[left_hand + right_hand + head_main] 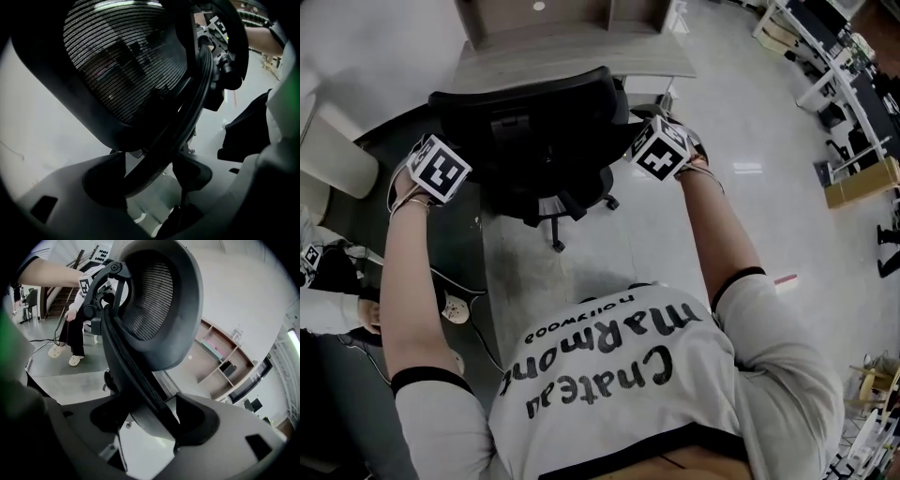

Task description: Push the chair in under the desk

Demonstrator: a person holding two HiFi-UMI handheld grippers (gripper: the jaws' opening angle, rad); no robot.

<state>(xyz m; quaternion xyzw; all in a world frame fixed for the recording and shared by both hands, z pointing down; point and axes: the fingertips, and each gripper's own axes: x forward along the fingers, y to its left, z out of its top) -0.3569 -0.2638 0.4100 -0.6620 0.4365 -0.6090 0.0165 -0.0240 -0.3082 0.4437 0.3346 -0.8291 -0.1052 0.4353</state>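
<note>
An office, no doubt about it. Out in the middle sits a black mesh-backed office chair (534, 122) on a castor base, facing a pale grey desk (581, 61) at the far side. The floor (712, 225) is glossy and light, with ceiling lights reflecting off it. Far right, rows of white workstations (839, 56) carry dark monitors. In the right gripper view, an open wooden shelf unit (220, 359) stands against the plain white wall beyond the chair.

I'm seeing a black plastic office chair (534, 131) showing fine pale striping across its mesh back, a pale beige rectangular wooden desk (572, 52) and glossy light-grey floor (647, 253).
</note>
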